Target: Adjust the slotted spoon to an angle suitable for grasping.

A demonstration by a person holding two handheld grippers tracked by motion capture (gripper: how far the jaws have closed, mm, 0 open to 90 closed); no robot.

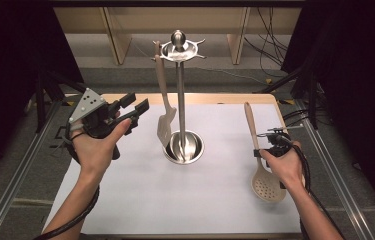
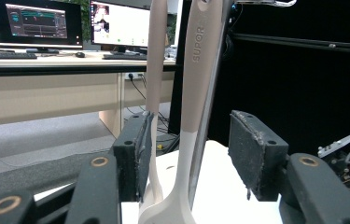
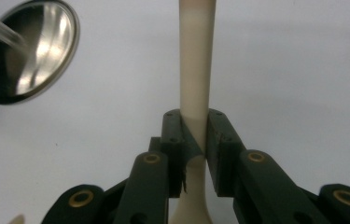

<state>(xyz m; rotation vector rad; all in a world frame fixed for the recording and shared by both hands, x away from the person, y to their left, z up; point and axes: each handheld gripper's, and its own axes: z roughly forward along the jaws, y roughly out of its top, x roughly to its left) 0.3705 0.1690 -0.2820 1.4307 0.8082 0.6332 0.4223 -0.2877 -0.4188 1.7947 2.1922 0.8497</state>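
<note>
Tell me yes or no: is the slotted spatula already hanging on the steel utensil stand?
Yes, the slotted spatula hangs by its handle from a hook on the stand, its blade beside the base.

Beneath both sets of fingers, white sheet (image 1: 140, 200) over wooden bench (image 1: 270, 97). Far beyond left fingers (image 2: 256, 154), long desk (image 2: 46, 60) bearing dark monitor (image 2: 35, 22), brighter monitor (image 2: 116, 23) and keyboard (image 2: 7, 55). Well past right fingers (image 3: 221, 149), loose cables (image 1: 270, 40) on grey floor (image 1: 225, 75).
</note>
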